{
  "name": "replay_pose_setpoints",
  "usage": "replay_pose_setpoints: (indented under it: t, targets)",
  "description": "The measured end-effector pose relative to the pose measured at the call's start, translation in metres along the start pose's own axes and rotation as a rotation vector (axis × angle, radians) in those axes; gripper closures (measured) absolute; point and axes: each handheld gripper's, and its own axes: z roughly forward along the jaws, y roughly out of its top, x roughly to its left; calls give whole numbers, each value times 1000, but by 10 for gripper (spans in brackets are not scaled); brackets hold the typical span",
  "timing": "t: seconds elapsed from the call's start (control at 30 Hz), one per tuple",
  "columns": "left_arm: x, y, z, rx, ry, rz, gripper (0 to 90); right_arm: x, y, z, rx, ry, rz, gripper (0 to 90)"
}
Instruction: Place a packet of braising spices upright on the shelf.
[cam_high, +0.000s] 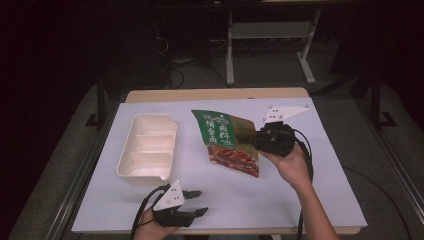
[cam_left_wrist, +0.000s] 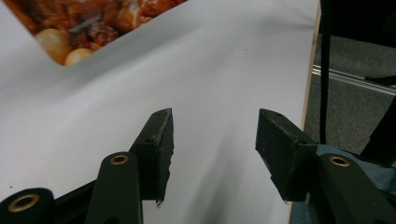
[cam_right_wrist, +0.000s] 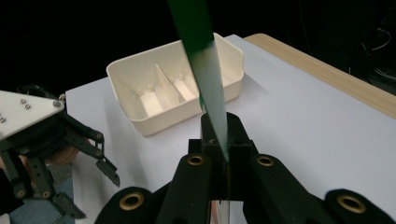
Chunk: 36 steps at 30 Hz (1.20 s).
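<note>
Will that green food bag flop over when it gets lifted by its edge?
Probably only a little: the green bag looks nearly flat while the right gripper pinches one edge. Its glossy film may be slippery. It seems light, since a single edge grip holds it off the table.

high: overhead, forward-down | gripper views: close, low | shared: tray (cam_high: 148, 145)

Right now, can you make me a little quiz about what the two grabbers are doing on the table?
1. True or false: the right gripper is shut on the green pouch.
2. Is the left gripper open or shut?
3. The white tray has: A one compartment, B several compartments, C a lid on.

Key: 1 true; 2 open; 3 B.
</note>
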Motion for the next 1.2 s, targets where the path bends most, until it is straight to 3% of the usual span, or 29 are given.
replay_pose_setpoints:
  t: [0.1,0.2,1.2]
  targets:
    - [-3,-1,-2,-3,-6,-1,460,3,4,4,-5,5,-5,896]
    - [-4,-3,-6,4,-3,22,451,8,11,13,-15,12,-12,896]
    - [-14,-11,-10,-4,4,46,395,49,65,73,-90,104,-56,897]
